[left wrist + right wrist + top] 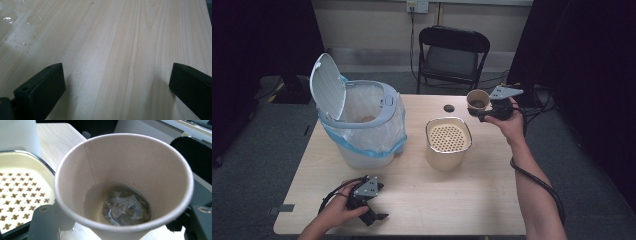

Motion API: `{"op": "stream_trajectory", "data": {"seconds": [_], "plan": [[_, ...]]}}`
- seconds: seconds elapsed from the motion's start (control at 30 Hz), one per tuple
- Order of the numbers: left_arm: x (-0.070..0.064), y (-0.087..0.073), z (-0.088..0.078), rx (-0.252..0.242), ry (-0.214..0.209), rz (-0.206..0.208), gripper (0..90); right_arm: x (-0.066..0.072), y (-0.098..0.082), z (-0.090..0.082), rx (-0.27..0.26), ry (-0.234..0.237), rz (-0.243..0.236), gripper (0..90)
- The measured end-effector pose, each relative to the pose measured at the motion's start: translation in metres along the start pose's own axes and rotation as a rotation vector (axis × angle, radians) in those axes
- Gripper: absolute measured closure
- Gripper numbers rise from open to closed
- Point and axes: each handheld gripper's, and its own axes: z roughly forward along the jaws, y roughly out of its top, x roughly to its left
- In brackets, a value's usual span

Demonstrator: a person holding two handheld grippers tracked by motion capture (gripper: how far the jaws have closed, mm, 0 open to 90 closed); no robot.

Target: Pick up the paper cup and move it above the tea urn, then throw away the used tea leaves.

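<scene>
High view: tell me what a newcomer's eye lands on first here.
First, the paper cup held up in the right hand-held gripper over the table's far right, a wet tea bag and some liquid at its bottom. Next, the bin at far left, lid up, lined with a clear bag, and the cream container with a perforated top at centre.

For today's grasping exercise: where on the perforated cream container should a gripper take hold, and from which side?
Grip the cream container by its rim, coming from above: it stands upright with its top open to the camera, and one jaw could probably go inside, one outside.
</scene>
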Motion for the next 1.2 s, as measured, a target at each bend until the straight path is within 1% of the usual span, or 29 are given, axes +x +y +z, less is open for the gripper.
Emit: {"op": "stream_trajectory", "data": {"seconds": [0.07, 0.1, 0.17, 0.2, 0.27, 0.53, 0.83, 1.03, 1.1, 1.13, 1.2], "plan": [[0.000, 0.000, 0.000, 0.000, 0.004, 0.003, 0.0, -0.001, 0.005, 0.000, -0.007, 0.005, -0.013, 28.6], [0.000, 0.000, 0.000, 0.002, 0.002, -0.002, 0.0, -0.001, 0.007, 0.000, -0.004, 0.007, -0.019, 28.5], [0.000, 0.000, 0.000, 0.003, 0.005, 0.003, 0.0, -0.002, 0.011, 0.000, 0.004, 0.012, -0.040, 28.6], [0.000, 0.000, 0.000, 0.003, 0.001, -0.002, 0.0, -0.001, 0.013, 0.000, 0.004, 0.013, -0.046, 28.6], [0.000, 0.000, 0.000, 0.003, 0.004, 0.002, 0.0, 0.000, 0.015, 0.001, 0.001, 0.020, -0.049, 28.5], [0.000, 0.000, 0.000, 0.002, 0.005, 0.002, 0.0, 0.005, 0.014, 0.005, 0.012, 0.035, -0.057, 28.5], [0.000, 0.000, 0.000, 0.003, 0.005, 0.002, 0.0, 0.006, 0.017, 0.002, 0.028, 0.021, -0.087, 28.6], [0.000, 0.000, 0.000, 0.002, 0.001, -0.002, 0.0, 0.011, 0.021, 0.002, 0.041, -0.002, -0.148, 28.7], [0.000, 0.000, 0.000, 0.002, 0.005, 0.001, 0.0, 0.013, 0.023, 0.002, 0.047, -0.018, -0.178, 28.8], [0.000, 0.000, 0.000, 0.002, 0.005, 0.001, 0.0, 0.014, 0.024, 0.002, 0.041, -0.019, -0.182, 28.9], [0.000, 0.000, 0.000, 0.002, 0.005, 0.001, 0.0, 0.017, 0.026, 0.001, 0.030, -0.030, -0.206, 29.0]]}}
